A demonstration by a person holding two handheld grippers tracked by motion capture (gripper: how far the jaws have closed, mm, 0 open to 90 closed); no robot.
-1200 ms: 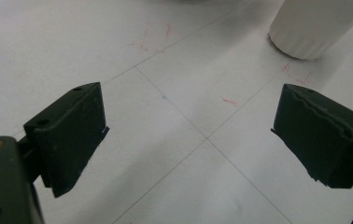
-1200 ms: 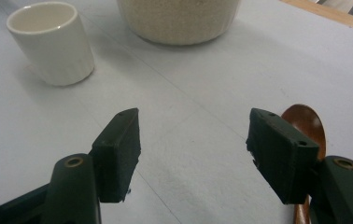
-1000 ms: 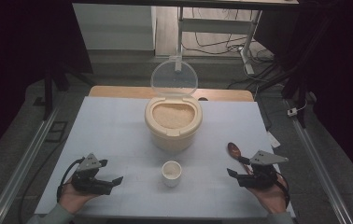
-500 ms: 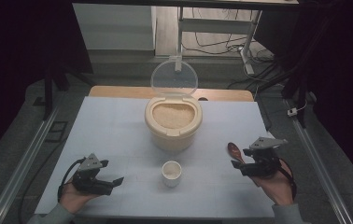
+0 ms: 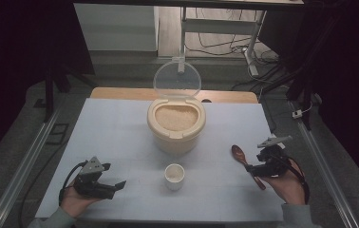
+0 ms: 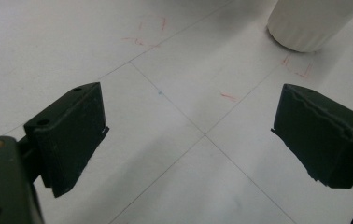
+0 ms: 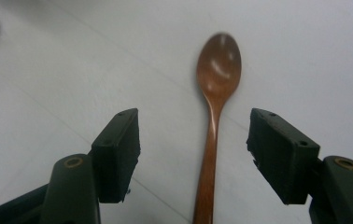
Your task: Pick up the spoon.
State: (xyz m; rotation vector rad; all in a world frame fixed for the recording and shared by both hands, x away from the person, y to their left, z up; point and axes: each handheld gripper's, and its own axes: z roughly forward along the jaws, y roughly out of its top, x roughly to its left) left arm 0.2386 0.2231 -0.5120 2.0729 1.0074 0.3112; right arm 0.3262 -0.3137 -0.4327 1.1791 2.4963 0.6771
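A brown wooden spoon [image 5: 244, 161] [image 7: 214, 112] lies flat on the white table at the right, bowl toward the far side. My right gripper [image 5: 252, 169] [image 7: 194, 149] hovers over its handle, open, one jaw on each side of the handle without touching it. A small white cup [image 5: 174, 175] [image 6: 312, 21] stands at the front centre. Behind it stands a cream rice container [image 5: 176, 124] full of rice, its clear lid [image 5: 177, 79] raised. At the front left my left gripper [image 5: 116, 185] [image 6: 188, 140] rests open on the table, nothing between its jaws.
The white table [image 5: 116, 137] has thin grid lines and faint red marks [image 6: 146, 32]. Metal rails run along both sides. A wooden board edge [image 5: 120, 94] shows behind the table. Cables and a desk frame lie on the floor beyond.
The right gripper has moved forward and to the left over the spoon's handle, jaws now astride it. The left gripper has stayed put.
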